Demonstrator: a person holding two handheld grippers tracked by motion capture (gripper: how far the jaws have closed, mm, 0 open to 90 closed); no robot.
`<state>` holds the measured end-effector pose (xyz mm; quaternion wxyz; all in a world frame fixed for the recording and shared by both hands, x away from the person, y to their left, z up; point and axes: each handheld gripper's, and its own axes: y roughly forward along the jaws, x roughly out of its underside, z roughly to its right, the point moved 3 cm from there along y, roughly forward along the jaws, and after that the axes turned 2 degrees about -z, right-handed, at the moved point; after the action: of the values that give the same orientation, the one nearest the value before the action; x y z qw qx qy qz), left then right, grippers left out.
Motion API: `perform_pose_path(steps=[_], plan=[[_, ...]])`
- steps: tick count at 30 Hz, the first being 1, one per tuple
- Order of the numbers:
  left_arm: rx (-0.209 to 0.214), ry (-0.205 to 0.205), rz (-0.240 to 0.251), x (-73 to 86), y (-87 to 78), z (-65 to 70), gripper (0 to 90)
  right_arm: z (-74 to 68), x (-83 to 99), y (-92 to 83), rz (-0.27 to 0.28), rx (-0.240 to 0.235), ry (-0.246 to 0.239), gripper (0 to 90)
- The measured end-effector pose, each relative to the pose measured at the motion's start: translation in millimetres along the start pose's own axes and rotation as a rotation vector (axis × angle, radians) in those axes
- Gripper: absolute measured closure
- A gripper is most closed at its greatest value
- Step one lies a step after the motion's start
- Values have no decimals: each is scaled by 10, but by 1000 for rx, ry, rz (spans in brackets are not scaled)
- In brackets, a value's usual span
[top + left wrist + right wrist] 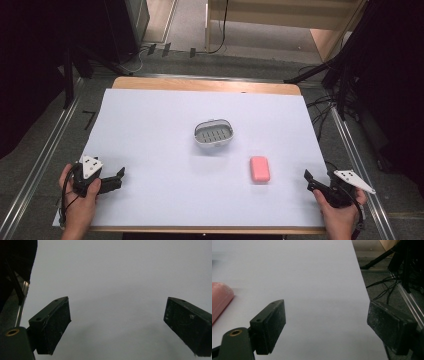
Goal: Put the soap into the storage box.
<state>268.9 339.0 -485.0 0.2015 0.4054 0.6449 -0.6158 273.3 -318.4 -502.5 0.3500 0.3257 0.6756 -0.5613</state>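
A pink soap bar (260, 169) lies on the white sheet (150, 130), right of centre. Behind it and to the left sits a grey slotted soap dish (214, 134), with nothing in it. My left gripper (119, 176) rests at the sheet's near left corner, held in a hand, jaws wide apart over bare sheet (117, 290). At the near right edge my right gripper (311, 181) is open too, with nothing between its jaws; the soap bar (219, 301) shows at the left edge of the right gripper view.
The sheet covers a wooden table (205, 85). Metal rails (45, 150) run along both sides. Cables (387, 287) and black stand legs (320, 70) lie on the floor at the right and back.
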Motion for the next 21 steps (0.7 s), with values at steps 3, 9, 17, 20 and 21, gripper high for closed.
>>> perform_pose_path(steps=[3, 9, 17, 20, 21], plan=[[-2, 4, 2, 1, -6, 3, 76, 7, -3, -2, 4, 8, 5, 174], [-1, 5, 10, 3, -14, 8, 77, -64, -8, -2, 7, 30, -19, 207], [1, 2, 5, 1, -6, 3, 76, -225, -46, 58, -36, 30, -59, 246], [1, 6, 7, 2, -8, 5, 77, -341, -78, 60, -61, 24, -86, 263], [1, 7, 7, 2, -8, 5, 77, -341, -78, 60, -61, 24, -86, 263]])
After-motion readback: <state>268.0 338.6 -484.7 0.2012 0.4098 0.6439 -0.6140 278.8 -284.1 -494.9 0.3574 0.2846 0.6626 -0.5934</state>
